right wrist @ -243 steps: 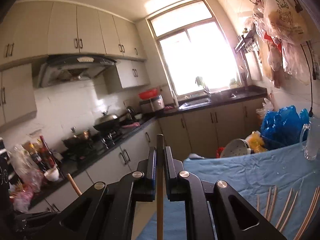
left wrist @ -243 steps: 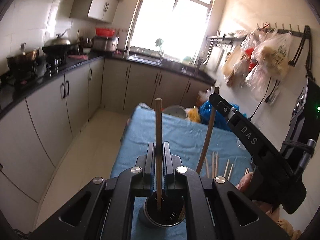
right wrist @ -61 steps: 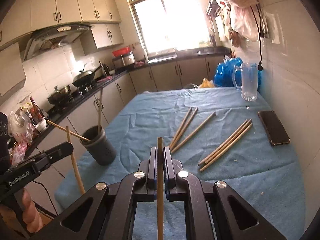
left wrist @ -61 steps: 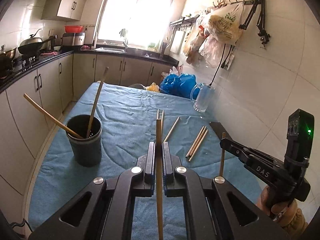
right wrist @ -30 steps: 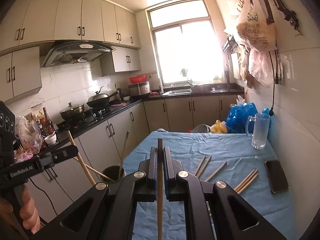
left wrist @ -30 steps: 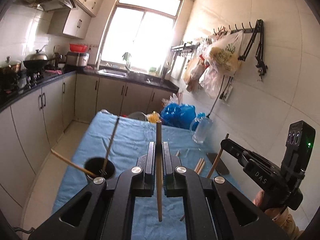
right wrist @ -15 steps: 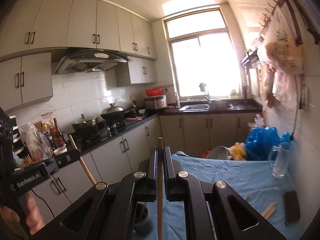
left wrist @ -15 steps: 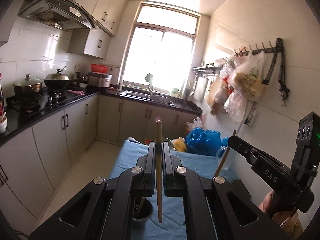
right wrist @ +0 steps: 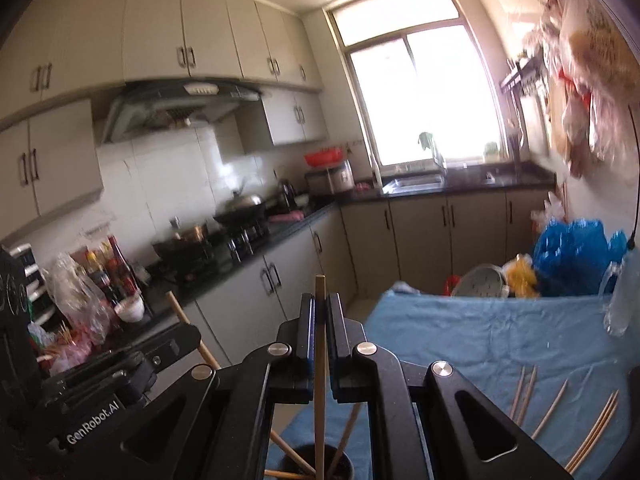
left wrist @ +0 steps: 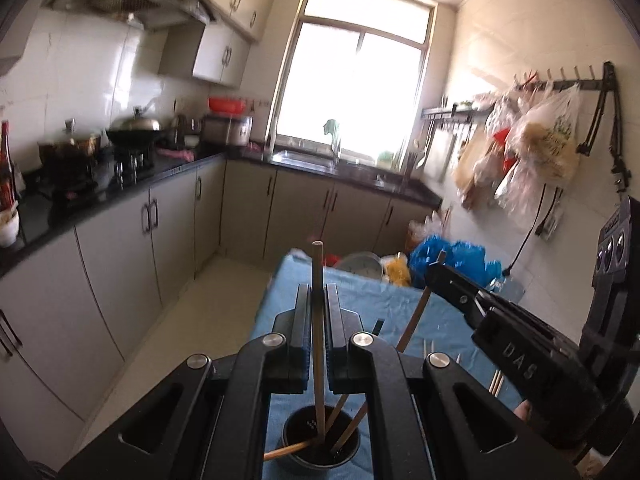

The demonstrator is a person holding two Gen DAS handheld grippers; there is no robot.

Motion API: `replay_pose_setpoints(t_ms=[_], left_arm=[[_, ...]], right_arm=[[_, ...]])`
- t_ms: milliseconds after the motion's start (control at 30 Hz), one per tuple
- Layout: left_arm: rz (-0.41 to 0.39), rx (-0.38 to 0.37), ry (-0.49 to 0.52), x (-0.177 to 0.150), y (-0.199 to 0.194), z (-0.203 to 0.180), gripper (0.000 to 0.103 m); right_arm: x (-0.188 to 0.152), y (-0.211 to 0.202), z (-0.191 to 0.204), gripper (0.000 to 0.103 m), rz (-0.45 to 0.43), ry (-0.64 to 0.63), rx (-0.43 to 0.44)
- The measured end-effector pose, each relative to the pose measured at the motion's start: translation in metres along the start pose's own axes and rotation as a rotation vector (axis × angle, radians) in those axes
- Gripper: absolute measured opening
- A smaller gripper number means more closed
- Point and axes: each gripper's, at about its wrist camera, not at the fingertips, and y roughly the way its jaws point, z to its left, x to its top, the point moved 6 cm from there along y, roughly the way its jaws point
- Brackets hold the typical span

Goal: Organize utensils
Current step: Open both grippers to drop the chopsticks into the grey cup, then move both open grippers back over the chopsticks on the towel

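My left gripper [left wrist: 317,292] is shut on a wooden chopstick [left wrist: 318,320] held upright, its lower end inside the dark utensil cup [left wrist: 298,454] below. The cup holds several other chopsticks. My right gripper [right wrist: 319,300] is shut on another upright chopstick [right wrist: 319,360], its lower end reaching into the same cup [right wrist: 348,468]. The right gripper also shows in the left wrist view [left wrist: 434,266], beside mine with its chopstick angled down. The left gripper shows at the left of the right wrist view [right wrist: 182,330]. Several loose chopsticks [right wrist: 556,404] lie on the blue cloth.
The blue-clothed table [right wrist: 480,344] stands by the right wall, with a glass pitcher [right wrist: 622,300] and blue bags [right wrist: 572,256] at its far end. Counters with stove and pots [left wrist: 132,132] run along the left. Floor [left wrist: 188,320] lies between.
Both grippers have moved over the utensil cup and lowered, so the two held chopsticks now reach into it. The views tilted up from the table toward the window.
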Motion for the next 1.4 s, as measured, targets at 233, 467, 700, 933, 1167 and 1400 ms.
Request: replay_pose_setpoints(t_ms=[233, 467, 700, 933, 1167, 1400], left_arm=[[0.083, 0.015, -0.011, -0.021, 0.027, 0.006, 0.005], [0.107, 0.015, -0.035, -0.029, 0.025, 0.009, 0.005], [0.09, 0.008, -0.05, -0.025, 0.009, 0.007, 0.016], [0.064, -0.018, -0.058, -0.029, -0.02, -0.008, 0.03], [0.056, -0.1, -0.019, -0.045, -0.047, -0.055, 0.044], [0.149, -0.176, 0.008, -0.079, -0.03, -0.111, 0.048]], right_arm=[[-0.038, 0.022, -0.018, 0.006, 0.096, 0.009, -0.029], [-0.053, 0.029, -0.025, 0.006, 0.141, 0.007, -0.037], [-0.052, 0.026, -0.033, 0.01, 0.14, 0.033, -0.045], [-0.046, 0.005, -0.046, 0.027, 0.119, 0.067, -0.06], [-0.052, -0.044, -0.088, 0.046, 0.094, 0.103, -0.126], [-0.087, -0.103, -0.179, 0.05, 0.123, 0.203, -0.291]])
